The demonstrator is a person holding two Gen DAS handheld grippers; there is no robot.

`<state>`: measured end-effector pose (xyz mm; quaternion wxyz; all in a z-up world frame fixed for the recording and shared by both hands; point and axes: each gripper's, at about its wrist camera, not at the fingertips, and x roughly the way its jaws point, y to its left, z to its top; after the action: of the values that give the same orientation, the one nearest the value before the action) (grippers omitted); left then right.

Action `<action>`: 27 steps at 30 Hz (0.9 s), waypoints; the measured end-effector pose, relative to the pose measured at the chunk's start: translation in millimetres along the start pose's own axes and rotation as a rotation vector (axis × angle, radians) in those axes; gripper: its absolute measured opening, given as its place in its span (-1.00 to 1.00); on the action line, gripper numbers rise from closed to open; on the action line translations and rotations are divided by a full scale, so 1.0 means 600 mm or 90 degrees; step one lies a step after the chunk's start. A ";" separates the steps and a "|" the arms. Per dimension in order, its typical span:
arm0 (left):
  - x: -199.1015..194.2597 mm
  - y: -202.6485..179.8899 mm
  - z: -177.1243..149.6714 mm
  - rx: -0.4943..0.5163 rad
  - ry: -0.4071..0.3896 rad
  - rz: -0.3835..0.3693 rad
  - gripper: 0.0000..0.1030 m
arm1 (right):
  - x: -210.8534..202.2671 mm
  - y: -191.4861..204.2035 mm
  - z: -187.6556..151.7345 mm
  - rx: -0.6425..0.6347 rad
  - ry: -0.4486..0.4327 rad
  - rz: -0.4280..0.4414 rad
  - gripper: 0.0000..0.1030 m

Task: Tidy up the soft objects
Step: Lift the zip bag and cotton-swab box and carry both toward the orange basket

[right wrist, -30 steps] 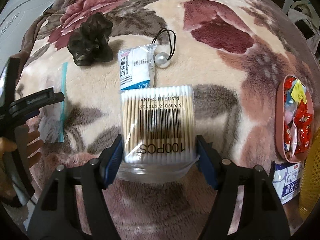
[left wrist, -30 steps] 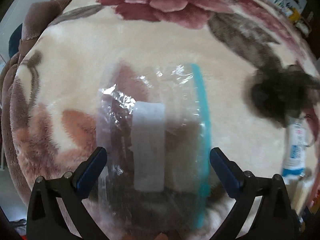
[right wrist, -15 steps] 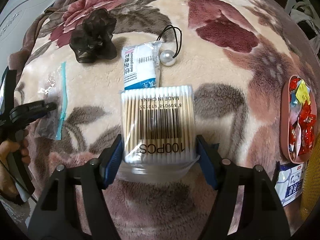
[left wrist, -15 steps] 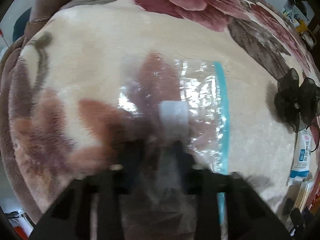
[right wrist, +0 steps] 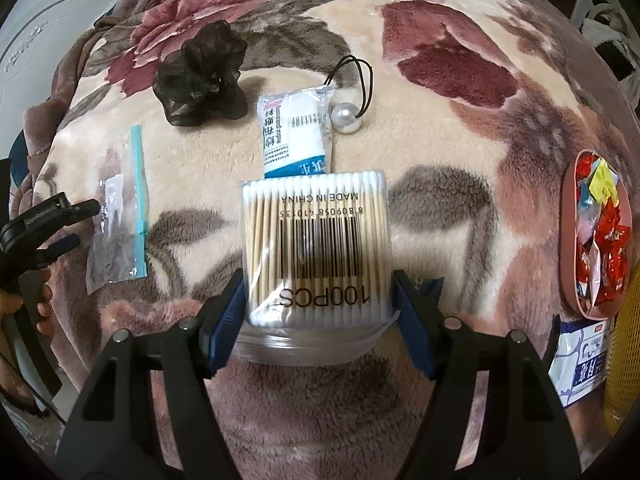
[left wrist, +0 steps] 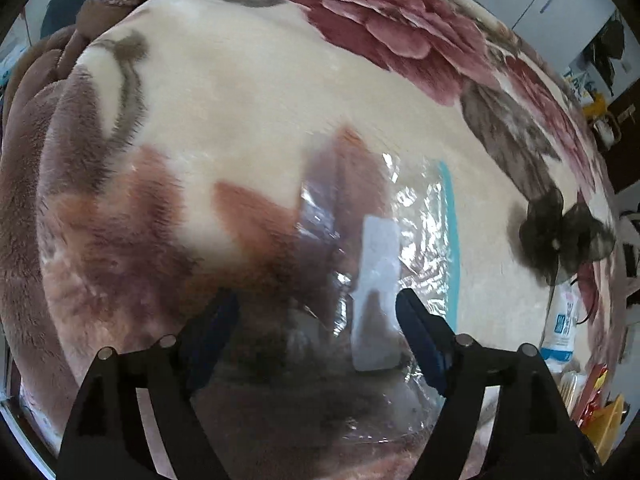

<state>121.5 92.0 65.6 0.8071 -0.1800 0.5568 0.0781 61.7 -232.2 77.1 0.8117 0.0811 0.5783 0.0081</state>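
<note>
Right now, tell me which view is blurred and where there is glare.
Left wrist view: smeared by motion, the opening left gripper soft-edged, glare on the clear zip bag. Right wrist view: sharp, barcode on the cotton swab pack readable, edges bent by fisheye.

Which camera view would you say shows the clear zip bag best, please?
The right wrist view: the clear zip bag lies whole and sharp on the blanket, its teal strip visible. The left wrist view shows it close but blurred, its near end running between that gripper's jaws.
</note>
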 end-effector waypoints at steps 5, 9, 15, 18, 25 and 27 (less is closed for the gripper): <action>0.057 -0.017 0.041 0.014 0.041 0.001 0.82 | 0.006 0.003 0.005 0.000 0.002 0.002 0.37; 0.057 -0.047 0.045 0.016 0.027 -0.063 0.86 | 0.016 0.004 0.005 0.001 0.009 0.001 0.38; 0.050 -0.114 0.016 0.069 0.046 -0.197 0.85 | 0.015 -0.003 0.006 0.004 0.006 0.004 0.38; 0.054 -0.133 0.004 0.105 0.043 -0.142 0.85 | 0.013 -0.011 0.005 0.009 0.004 0.003 0.38; 0.087 -0.149 -0.008 0.174 0.052 0.122 0.86 | 0.017 -0.021 0.006 0.016 0.002 0.004 0.39; 0.091 -0.147 -0.012 0.178 0.053 0.132 0.88 | 0.018 -0.021 0.007 0.018 0.002 0.005 0.40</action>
<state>164.2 3.9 30.6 0.7884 -0.0111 0.6104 0.0751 68.0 -244.2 66.3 0.8094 0.0947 0.5796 0.0031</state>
